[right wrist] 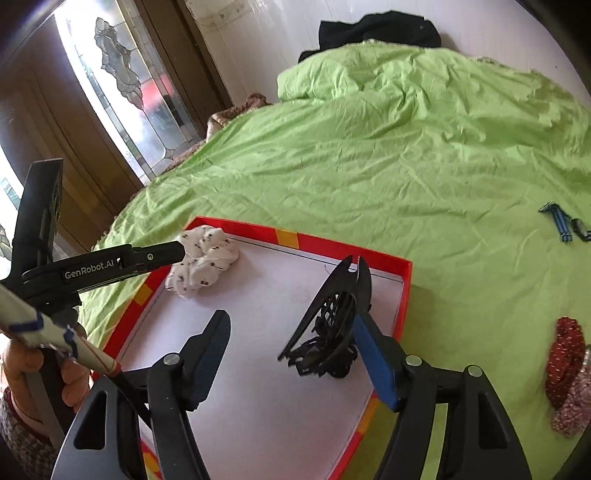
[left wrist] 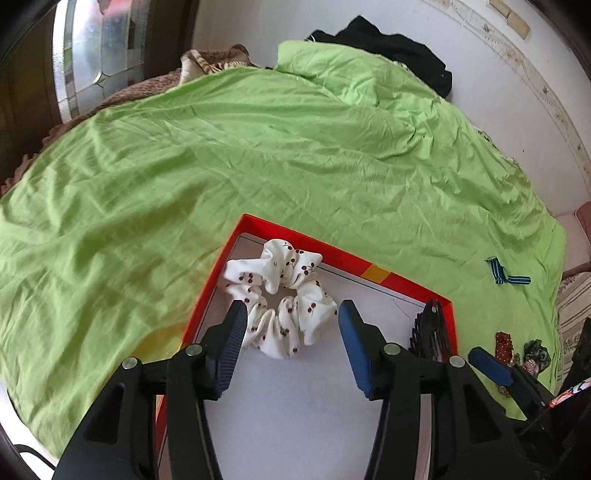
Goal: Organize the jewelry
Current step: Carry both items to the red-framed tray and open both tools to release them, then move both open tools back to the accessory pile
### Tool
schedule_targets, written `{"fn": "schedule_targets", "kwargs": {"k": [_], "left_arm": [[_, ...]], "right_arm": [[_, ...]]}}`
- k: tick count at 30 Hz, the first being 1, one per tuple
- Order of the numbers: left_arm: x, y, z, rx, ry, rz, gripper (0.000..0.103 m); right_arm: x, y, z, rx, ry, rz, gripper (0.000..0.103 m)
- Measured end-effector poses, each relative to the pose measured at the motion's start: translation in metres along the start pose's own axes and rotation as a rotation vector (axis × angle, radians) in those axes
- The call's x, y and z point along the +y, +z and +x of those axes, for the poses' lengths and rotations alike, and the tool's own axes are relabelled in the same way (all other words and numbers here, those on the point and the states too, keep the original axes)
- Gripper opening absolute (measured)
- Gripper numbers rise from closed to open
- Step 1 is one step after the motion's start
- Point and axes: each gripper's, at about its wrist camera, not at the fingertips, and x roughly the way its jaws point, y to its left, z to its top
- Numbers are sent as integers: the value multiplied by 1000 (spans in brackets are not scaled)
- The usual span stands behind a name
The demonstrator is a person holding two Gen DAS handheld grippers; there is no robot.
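A red-rimmed shallow box (left wrist: 332, 258) with a white floor lies on a green bedsheet (left wrist: 258, 147). Inside it, a white scrunchie (left wrist: 280, 295) with a cherry print rests in the far left corner. My left gripper (left wrist: 291, 308) stands open around its near side, the left pad brushing the fabric. A black claw hair clip (right wrist: 328, 325) lies in the box (right wrist: 255, 230) toward its right corner. My right gripper (right wrist: 291, 321) is open over it, the clip leaning against the blue right finger (right wrist: 373, 354). The right wrist view also shows the left gripper (right wrist: 159, 256) at the scrunchie (right wrist: 203, 262).
On the sheet right of the box lie a blue striped ribbon clip (right wrist: 565, 227), a red beaded scrunchie (right wrist: 565, 350) and a speckled pink one (right wrist: 572, 410). A black garment (right wrist: 376, 29) sits at the far bed edge. A glass-panelled door (right wrist: 122, 74) stands left. A hand (right wrist: 22, 369) shows at lower left.
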Motion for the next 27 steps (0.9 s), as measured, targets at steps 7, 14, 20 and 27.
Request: {"fn": "schedule_targets", "kwargs": {"k": [7,14,20,27], "left_arm": [[-18,-24,-43,-40,33,18,51],[-64,-59,-81,-73,25,109,59],[-119,-88,-95,-61,-20,229,59],[-188,-119,-84,9,-114,317,59]], "right_arm": [[-13,-22,-55,-47,-10,50,75],[-46,-70,-110,-61,-72,107,76],[-90,-126,-157,-68,-170,170,76],[-163,-178,-208,-84,-289,307,76]]}}
